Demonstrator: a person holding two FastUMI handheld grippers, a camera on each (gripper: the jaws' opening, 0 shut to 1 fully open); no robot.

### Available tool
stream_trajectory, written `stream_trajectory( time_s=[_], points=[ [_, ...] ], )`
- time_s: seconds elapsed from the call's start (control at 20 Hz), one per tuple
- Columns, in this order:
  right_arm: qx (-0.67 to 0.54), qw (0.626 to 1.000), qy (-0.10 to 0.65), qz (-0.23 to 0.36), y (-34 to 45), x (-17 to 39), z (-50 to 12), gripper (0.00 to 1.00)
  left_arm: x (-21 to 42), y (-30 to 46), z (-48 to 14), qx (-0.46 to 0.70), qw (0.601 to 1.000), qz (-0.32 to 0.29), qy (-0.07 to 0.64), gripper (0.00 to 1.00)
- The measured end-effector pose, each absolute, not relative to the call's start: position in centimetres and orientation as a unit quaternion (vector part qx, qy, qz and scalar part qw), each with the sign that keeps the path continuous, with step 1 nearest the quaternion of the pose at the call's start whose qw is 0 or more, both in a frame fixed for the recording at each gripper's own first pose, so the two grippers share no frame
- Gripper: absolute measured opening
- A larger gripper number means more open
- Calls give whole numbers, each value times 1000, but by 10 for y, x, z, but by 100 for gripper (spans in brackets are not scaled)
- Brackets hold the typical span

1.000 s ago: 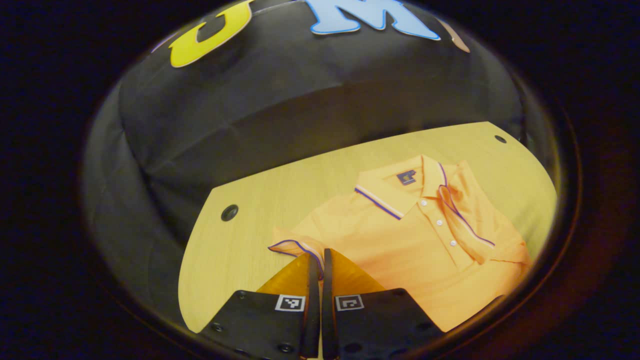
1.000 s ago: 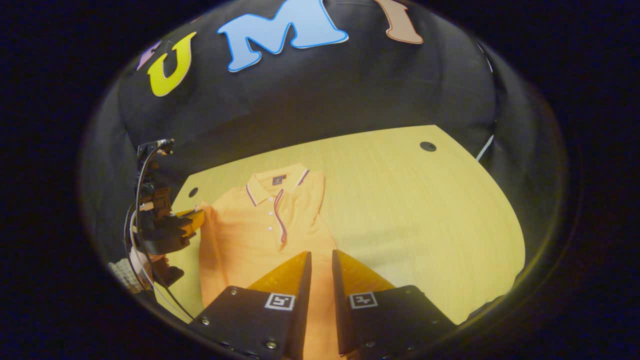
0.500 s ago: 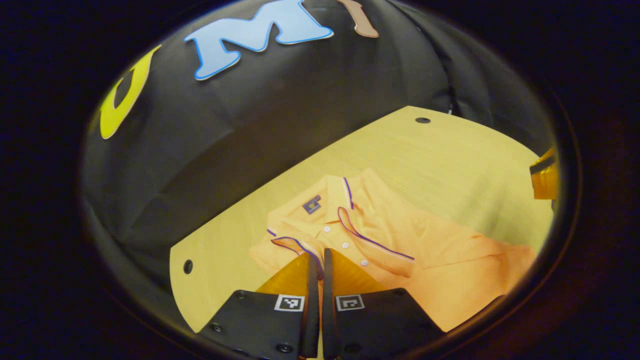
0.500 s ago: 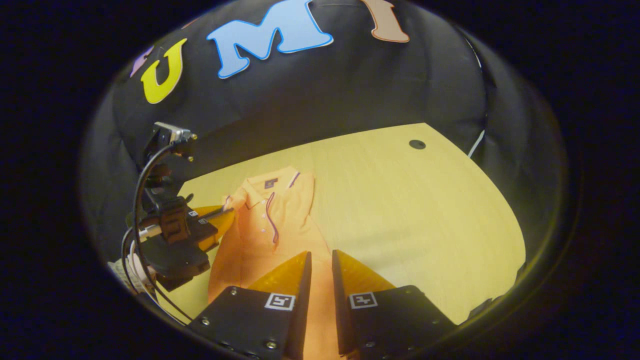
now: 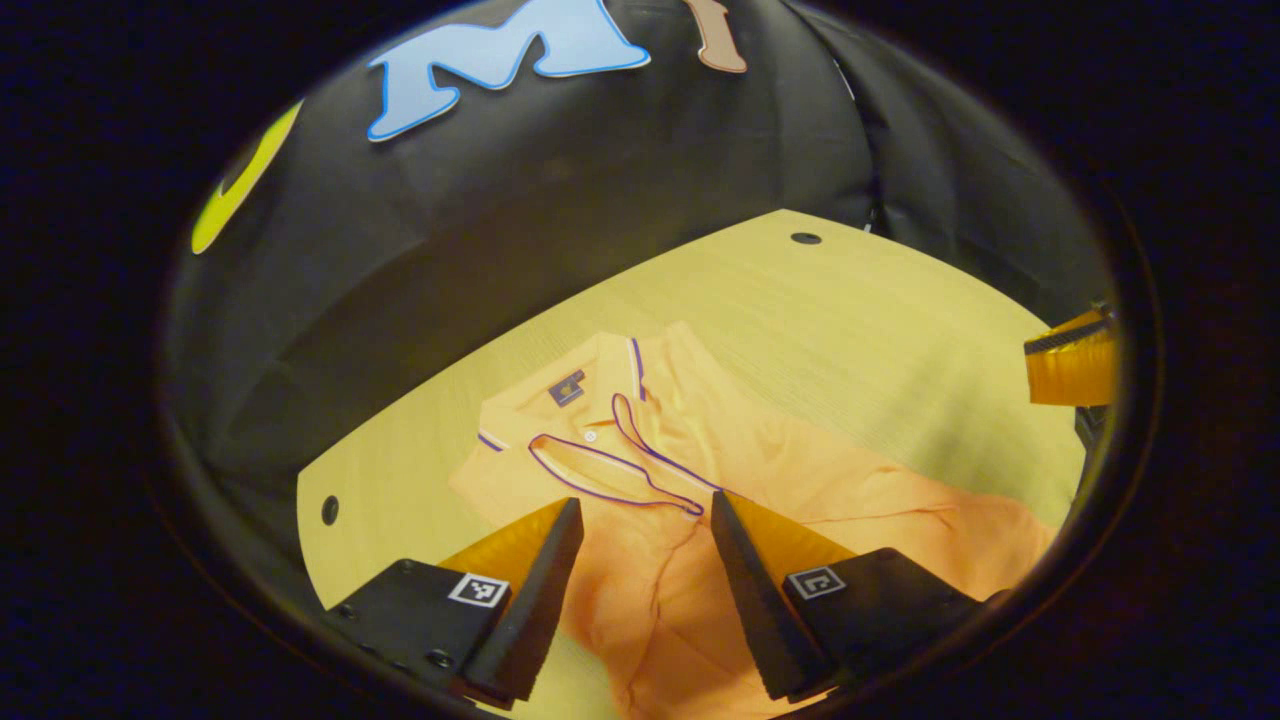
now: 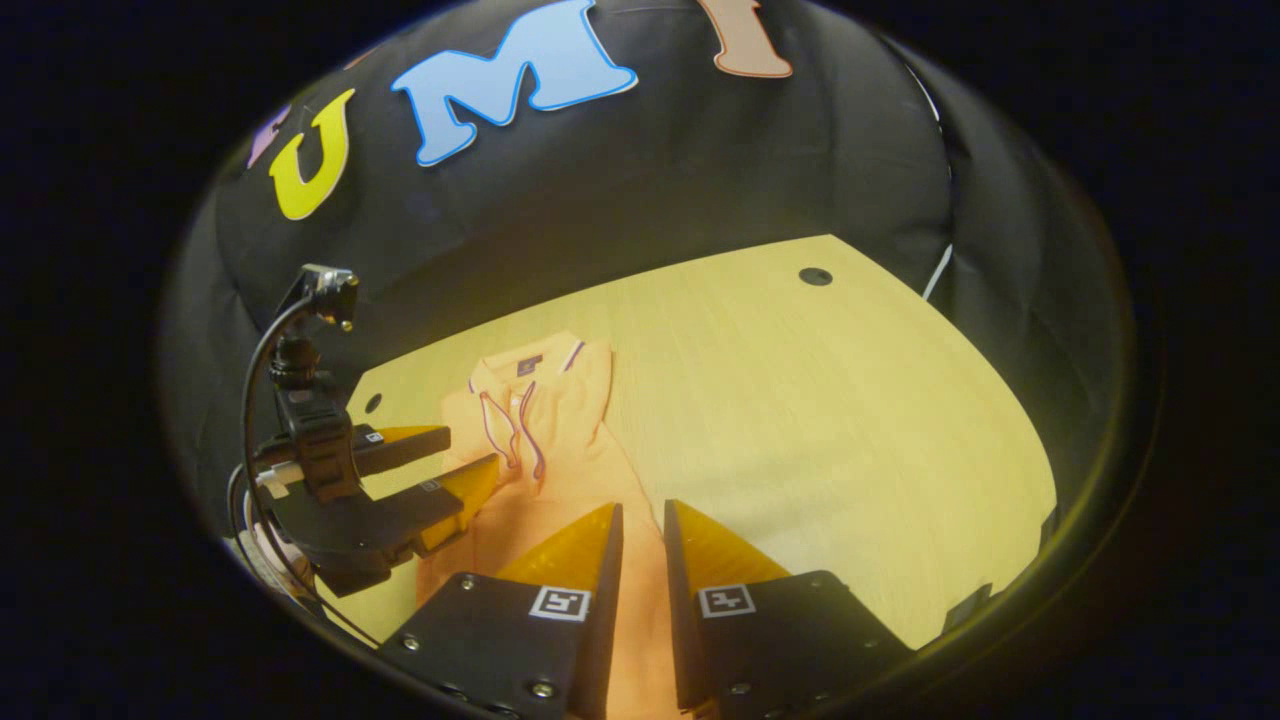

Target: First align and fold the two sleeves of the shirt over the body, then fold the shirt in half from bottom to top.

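The left gripper point(image 5: 640, 520) hangs with fingers spread and empty just above the shirt point(image 5: 760, 500), whose two sleeves point(image 5: 610, 465) lie folded across the body ahead of it, leaving the bottom-to-top fold undone, while the right gripper point(image 6: 640, 530) hovers nearly closed, holding nothing.

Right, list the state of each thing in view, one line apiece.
shirt: lying flat on the table, both sleeves folded over the body, bottom half not yet folded up.
collar: at the far end, lying open.
left tongs: open above the shirt, holding nothing.
right tongs: fingers nearly together with a narrow gap, nothing between them.
table: wooden top, bearing the shirt.
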State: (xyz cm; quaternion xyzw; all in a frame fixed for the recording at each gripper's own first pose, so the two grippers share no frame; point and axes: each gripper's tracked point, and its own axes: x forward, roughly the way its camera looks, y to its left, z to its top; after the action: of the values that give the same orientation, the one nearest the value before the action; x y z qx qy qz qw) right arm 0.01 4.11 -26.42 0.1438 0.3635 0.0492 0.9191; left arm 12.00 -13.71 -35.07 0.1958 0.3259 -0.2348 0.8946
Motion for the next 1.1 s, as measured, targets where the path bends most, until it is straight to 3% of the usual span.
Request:
stream_trajectory(
  time_s=[0.45,0.5,0.55,1.1],
  points=[
    [127,914,378,67,39,-21,-279,25,49,-88,-350,126,907,-187,356,86],
    [125,913,382,71,40,-25,-281,25,39,-83,-351,121,907,-181,361,81],
    [122,912,385,76,41,-29,-282,25,31,-78,-351,117,908,-174,363,92],
    [77,882,449,125,34,-94,-319,25,-75,-31,-366,101,898,-128,408,92]
  ],
)
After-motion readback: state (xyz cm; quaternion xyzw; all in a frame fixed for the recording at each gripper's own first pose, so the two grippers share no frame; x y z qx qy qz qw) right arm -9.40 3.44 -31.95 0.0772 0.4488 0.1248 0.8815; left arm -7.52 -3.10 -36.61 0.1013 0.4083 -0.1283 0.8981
